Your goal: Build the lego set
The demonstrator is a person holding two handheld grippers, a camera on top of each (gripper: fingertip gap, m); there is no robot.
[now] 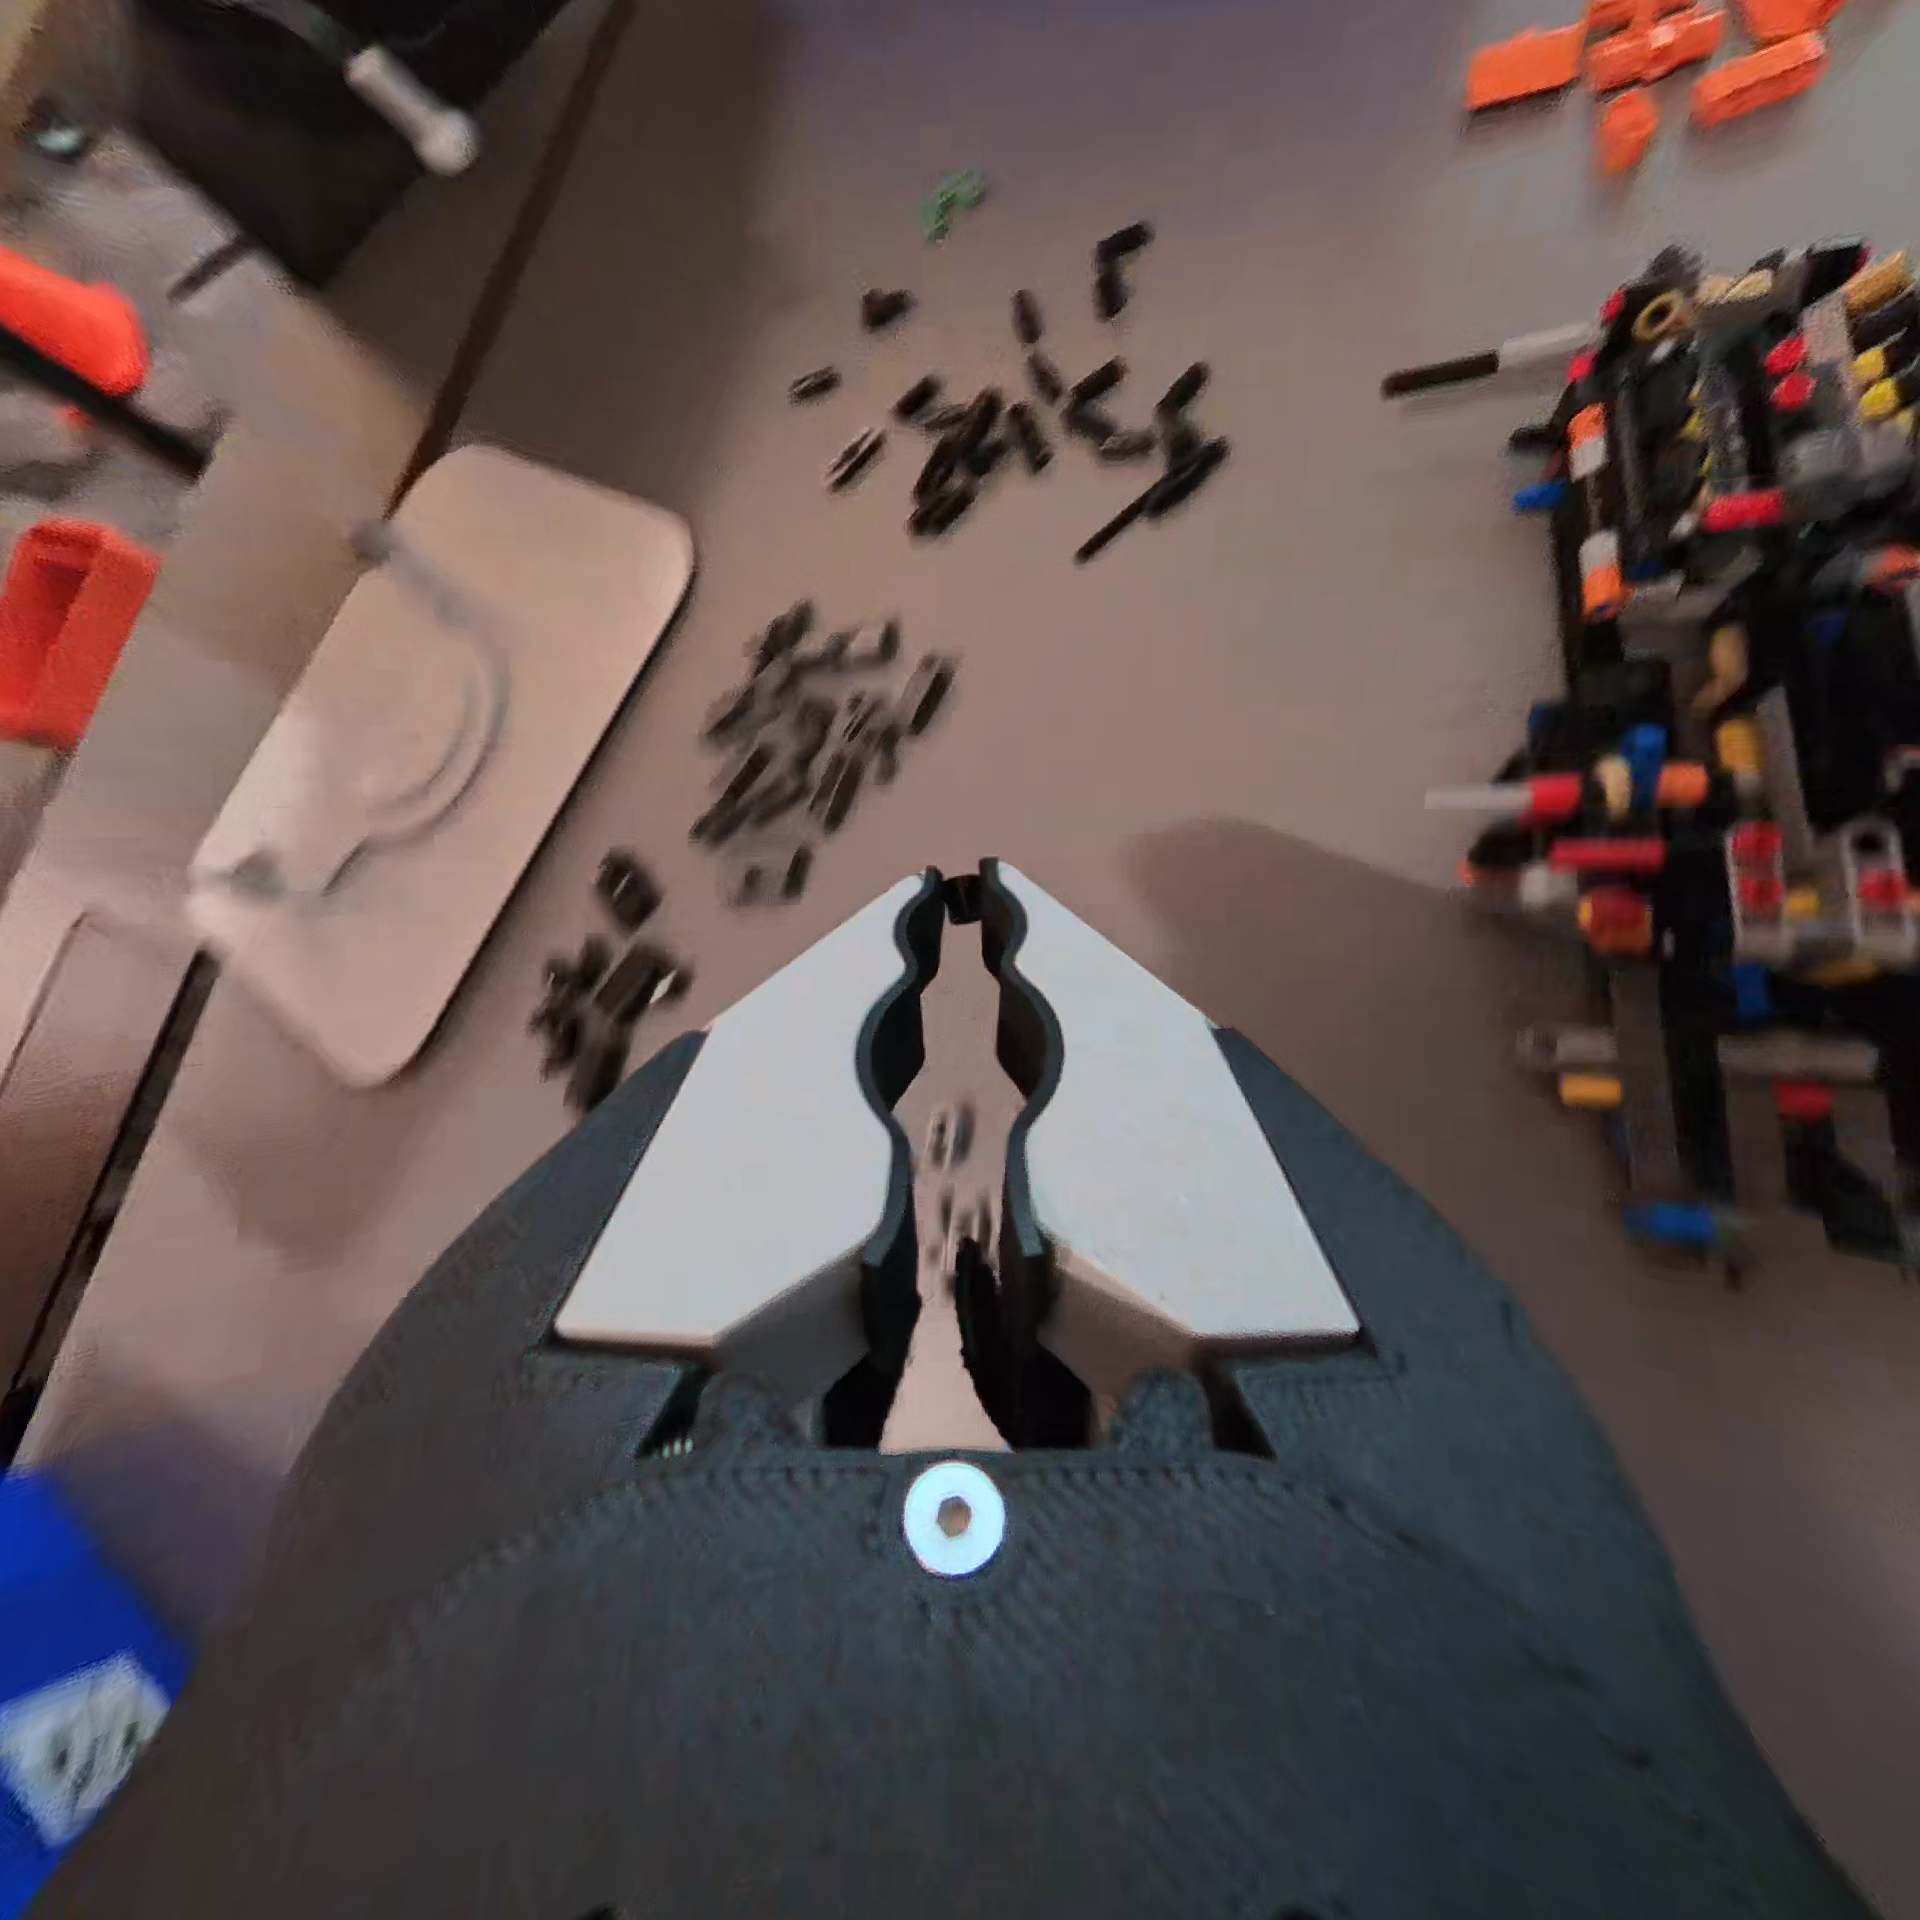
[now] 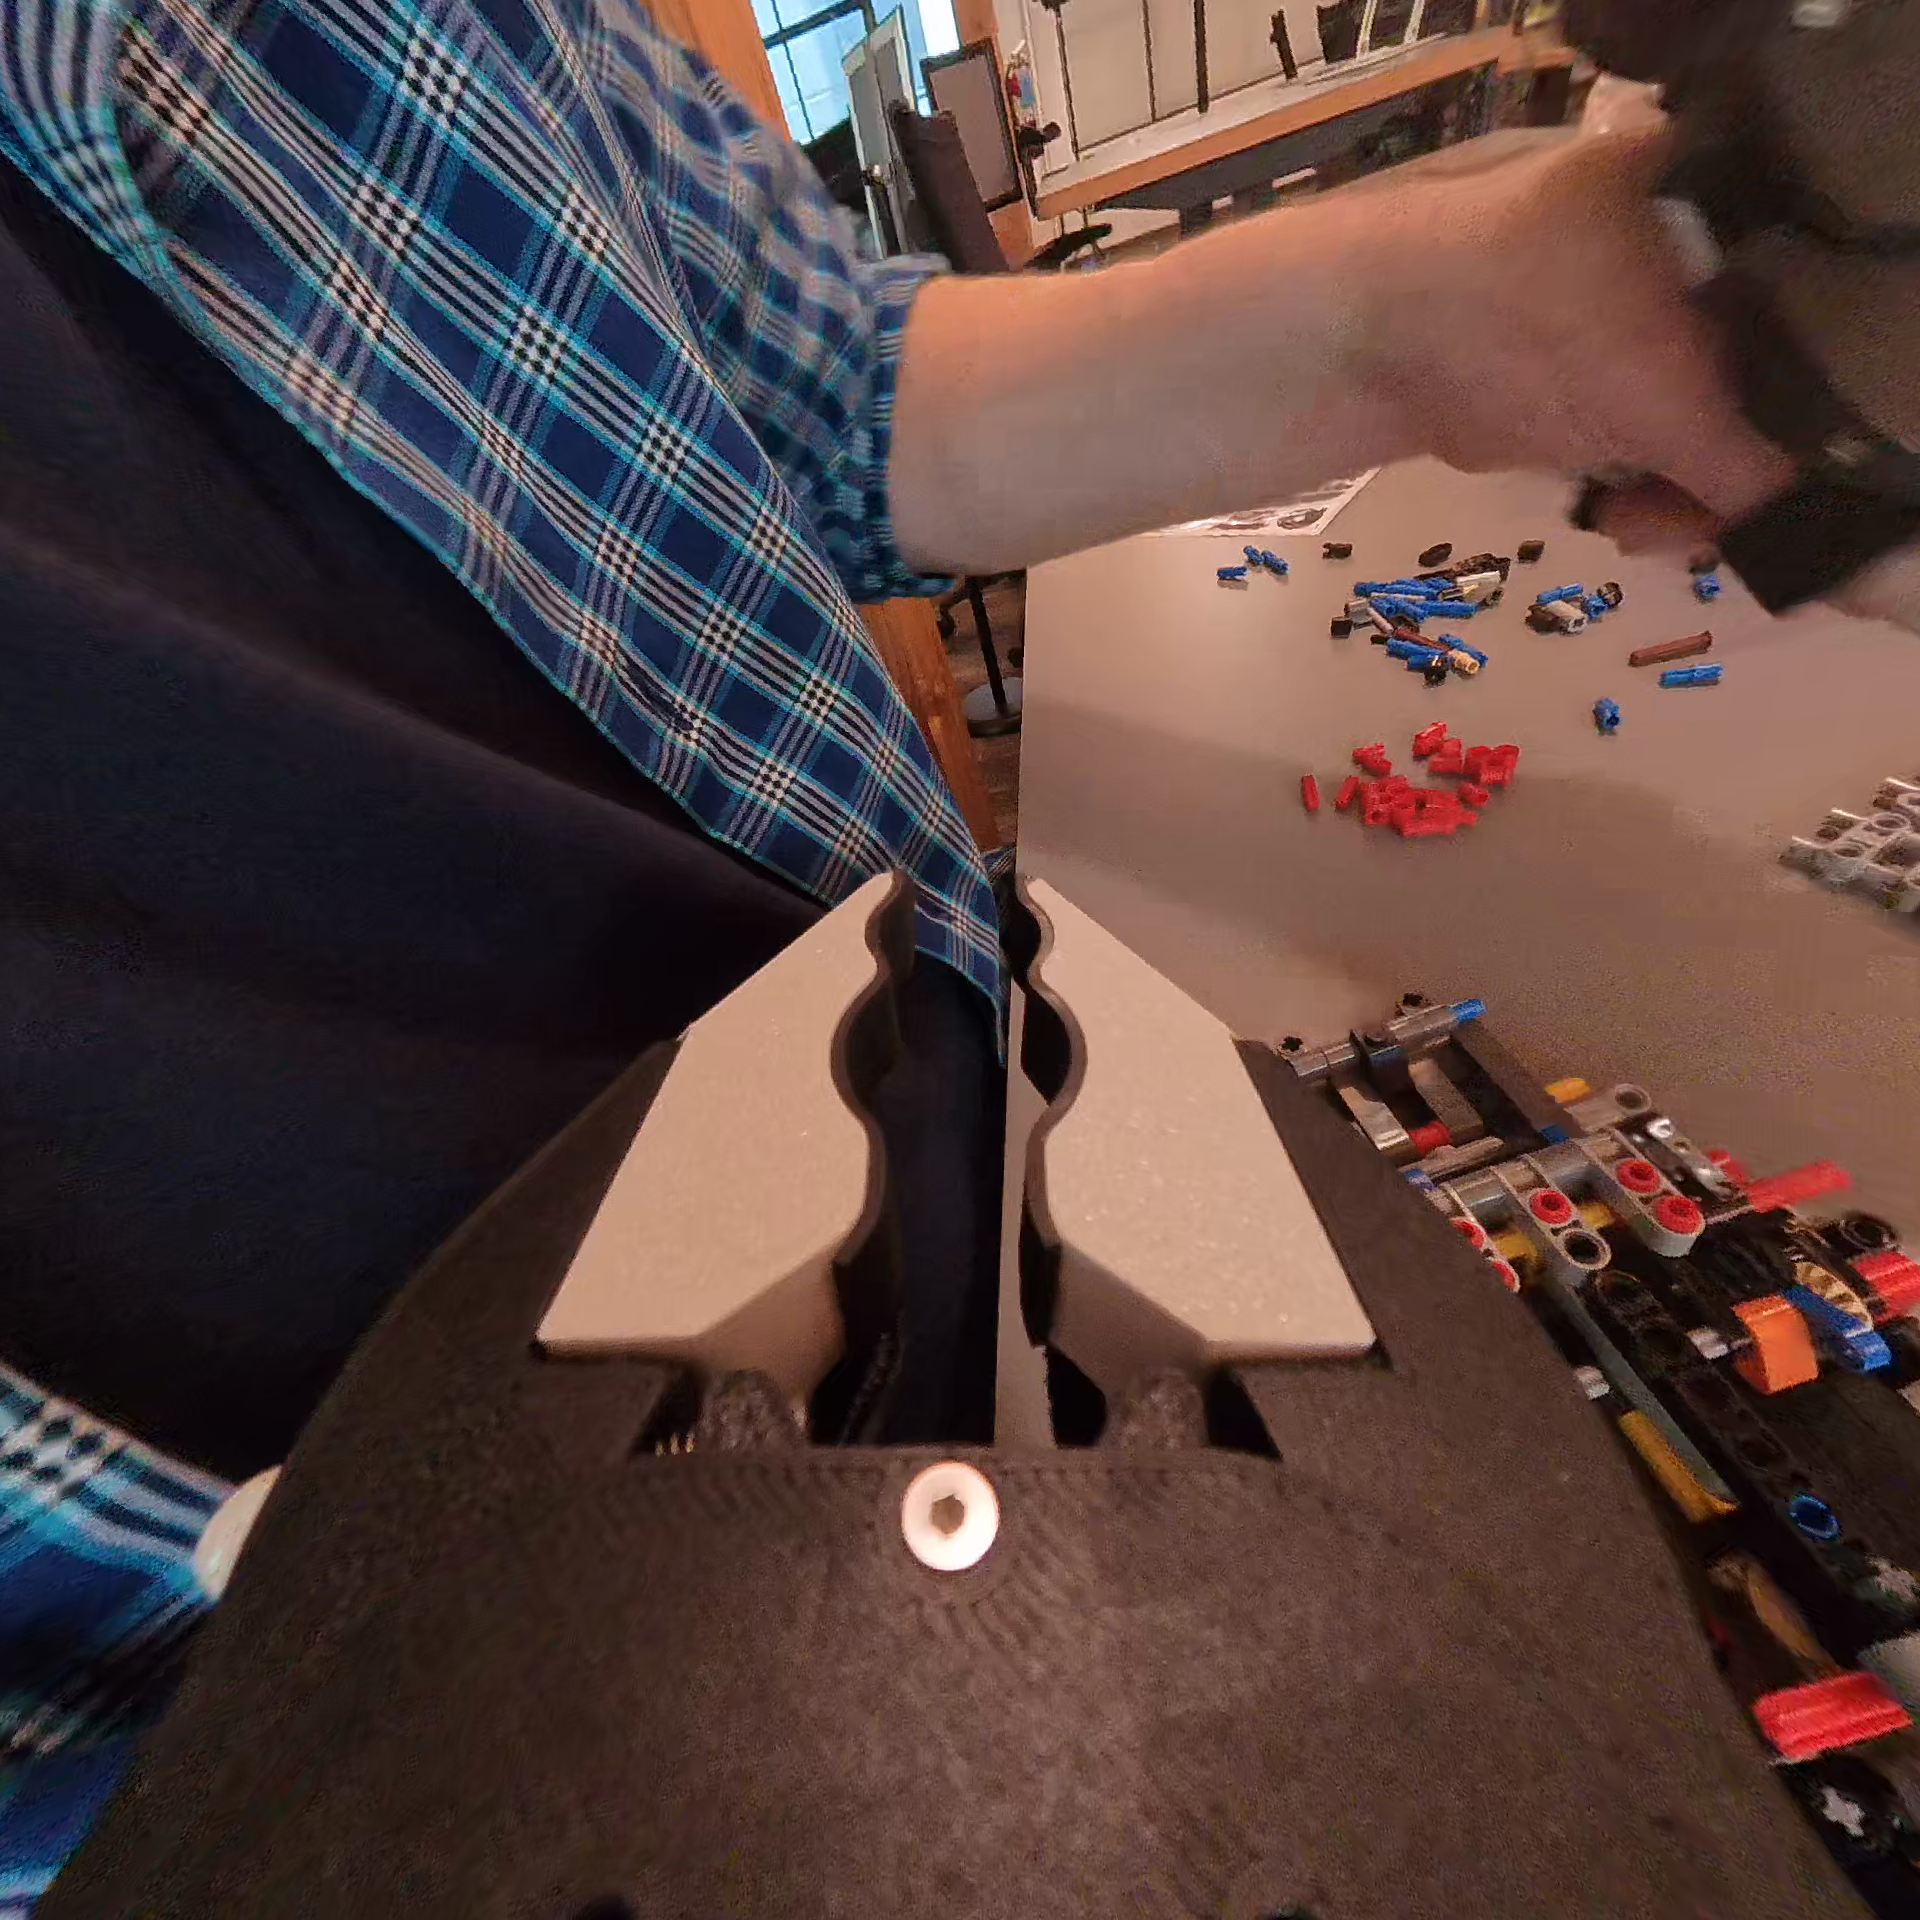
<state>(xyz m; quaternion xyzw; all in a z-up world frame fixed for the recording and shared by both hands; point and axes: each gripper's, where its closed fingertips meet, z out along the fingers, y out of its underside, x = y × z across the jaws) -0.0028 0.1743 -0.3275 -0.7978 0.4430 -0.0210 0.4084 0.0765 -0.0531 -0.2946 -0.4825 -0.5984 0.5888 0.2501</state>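
My left gripper [image 1: 959, 881] is shut on a small black lego piece [image 1: 962, 902] pinched at its tips, above the grey table. Loose black pieces [image 1: 821, 727] lie just beyond it, with more farther off [image 1: 1049, 426]. The partly built lego model [image 1: 1714, 675], black with red, yellow and blue parts, lies to the right. My right gripper [image 2: 964, 896] is open by a narrow gap and empty, pointing at a person's plaid shirt [image 2: 520, 416]. The model [image 2: 1621, 1268] shows at the right gripper's lower right.
Orange pieces [image 1: 1652, 62] lie far right. A tan flat plate [image 1: 447, 748] lies left of the black piles. Red pieces [image 2: 1423, 790], blue pins [image 2: 1423, 613] and grey pieces [image 2: 1870, 842] lie on the table. A bare forearm [image 2: 1247, 395] reaches across, holding the other gripper [image 2: 1829, 312]. The left gripper's tips are roughly 25 centimeters from the right gripper's. The partly built lego model [image 1: 1714, 675] is about equally far from each gripper, around 15 centimeters.
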